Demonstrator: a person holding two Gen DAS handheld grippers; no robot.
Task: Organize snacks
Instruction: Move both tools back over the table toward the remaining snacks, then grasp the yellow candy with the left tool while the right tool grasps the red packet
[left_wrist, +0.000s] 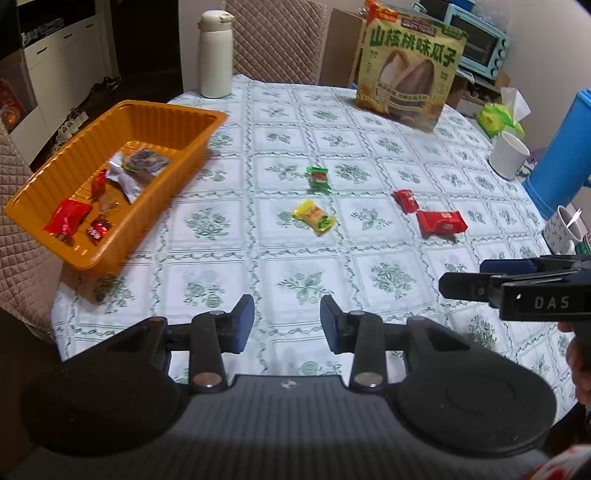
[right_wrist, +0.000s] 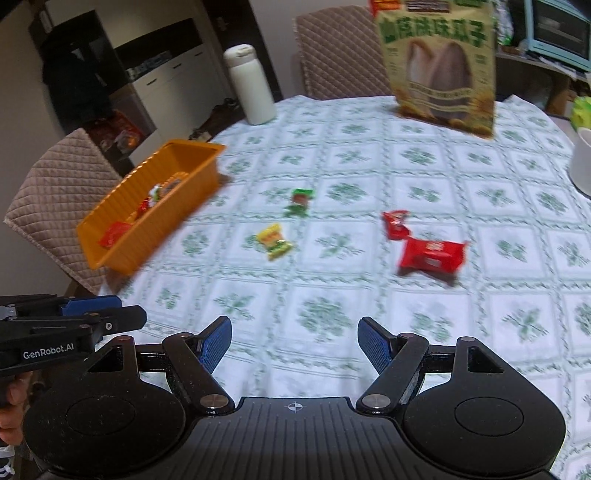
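My left gripper (left_wrist: 287, 323) and right gripper (right_wrist: 294, 345) both hover with fingers spread wide and nothing between them, low in frame over the green-floral tablecloth (left_wrist: 303, 254); "DAS" and "GenRobot.AI" read on their sides. Mid-frame lie four loose snacks: a yellow packet (left_wrist: 314, 217), a green packet (left_wrist: 318, 178), a small red packet (left_wrist: 405, 199) touching a large red packet (left_wrist: 441, 223). The orange tray (left_wrist: 184, 122) holding more snacks overhangs the table's left edge, and a sunflower-seed bag (left_wrist: 408, 70) with Chinese lettering stands at upper right.
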